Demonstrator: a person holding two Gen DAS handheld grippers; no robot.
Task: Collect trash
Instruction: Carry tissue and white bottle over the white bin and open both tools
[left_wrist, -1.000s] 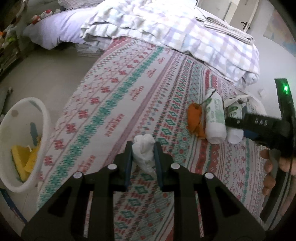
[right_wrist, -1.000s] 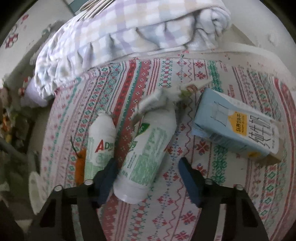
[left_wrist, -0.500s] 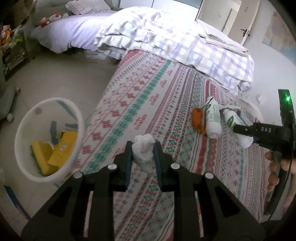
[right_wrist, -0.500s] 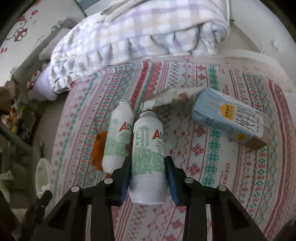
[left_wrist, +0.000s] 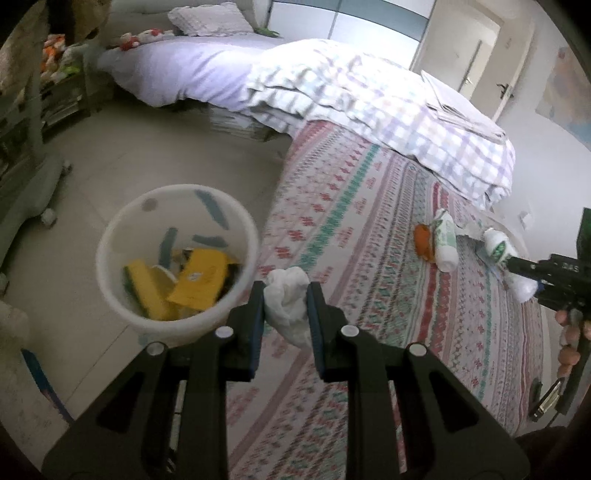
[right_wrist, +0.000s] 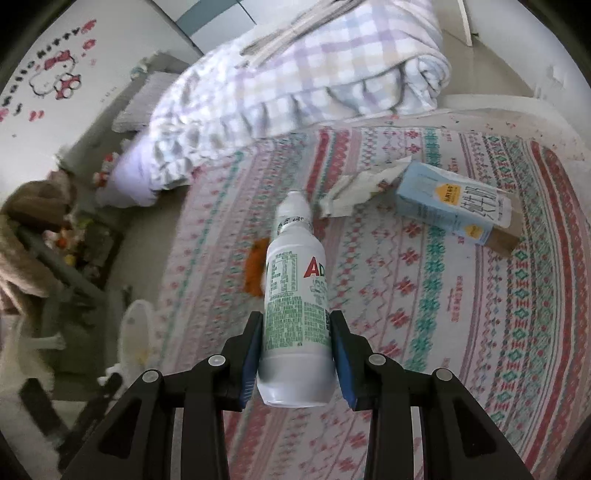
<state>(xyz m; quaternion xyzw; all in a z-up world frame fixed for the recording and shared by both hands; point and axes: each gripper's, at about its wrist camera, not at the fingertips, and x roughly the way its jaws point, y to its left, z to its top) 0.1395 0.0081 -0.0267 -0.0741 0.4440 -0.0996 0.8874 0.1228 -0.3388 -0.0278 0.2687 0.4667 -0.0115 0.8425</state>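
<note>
My left gripper is shut on a crumpled white tissue and holds it above the bed's edge, just right of a white trash bin on the floor that holds yellow wrappers. My right gripper is shut on a white AD bottle lifted off the patterned bedspread; it also shows in the left wrist view. A second white bottle and an orange scrap lie on the bed. A blue carton and a torn wrapper lie beyond.
A folded checked quilt is piled at the far end of the bed. The bin also shows at the left in the right wrist view. A shelf with toys stands across the tiled floor.
My left gripper carried the tissue left toward the bin, which now sits closer. My right gripper closed on the AD bottle and lifted it off the bed.
</note>
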